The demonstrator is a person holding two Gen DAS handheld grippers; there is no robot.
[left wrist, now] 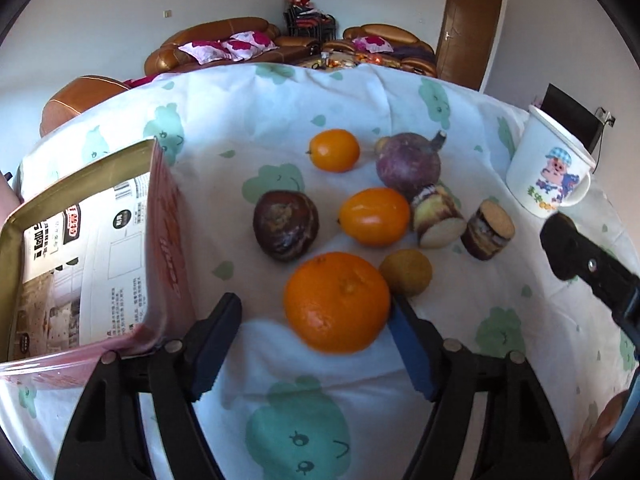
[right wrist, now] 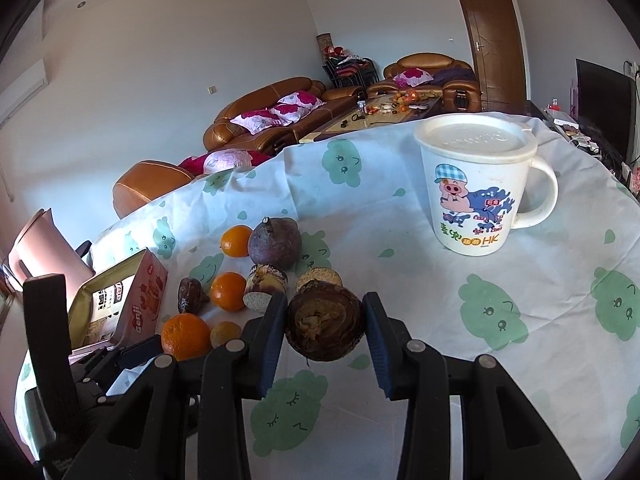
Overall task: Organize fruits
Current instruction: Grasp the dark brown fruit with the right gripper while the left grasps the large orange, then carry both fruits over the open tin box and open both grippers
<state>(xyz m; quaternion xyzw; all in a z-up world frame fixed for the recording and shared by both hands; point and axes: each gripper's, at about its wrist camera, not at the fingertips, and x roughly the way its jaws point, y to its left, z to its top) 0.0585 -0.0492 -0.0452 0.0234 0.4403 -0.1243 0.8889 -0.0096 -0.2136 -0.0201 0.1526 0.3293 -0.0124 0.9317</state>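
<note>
Right hand-held gripper w/ me clenching its jaws on a brown fruit above the surface. Left hand-held gripper, released, is straddling a big orange beside the open box; mug far right.

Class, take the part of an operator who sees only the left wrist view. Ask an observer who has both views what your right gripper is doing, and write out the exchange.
Operator: I see only the tip of the right gripper. Is it holding anything?
Observer: Yes, the right gripper is shut on a dark brown round fruit.
Operator: Is the mug open on top?
Observer: No, the mug wears a white lid.
Operator: What lies beyond the tin box?
Observer: A pink kettle stands behind the tin box.
</note>
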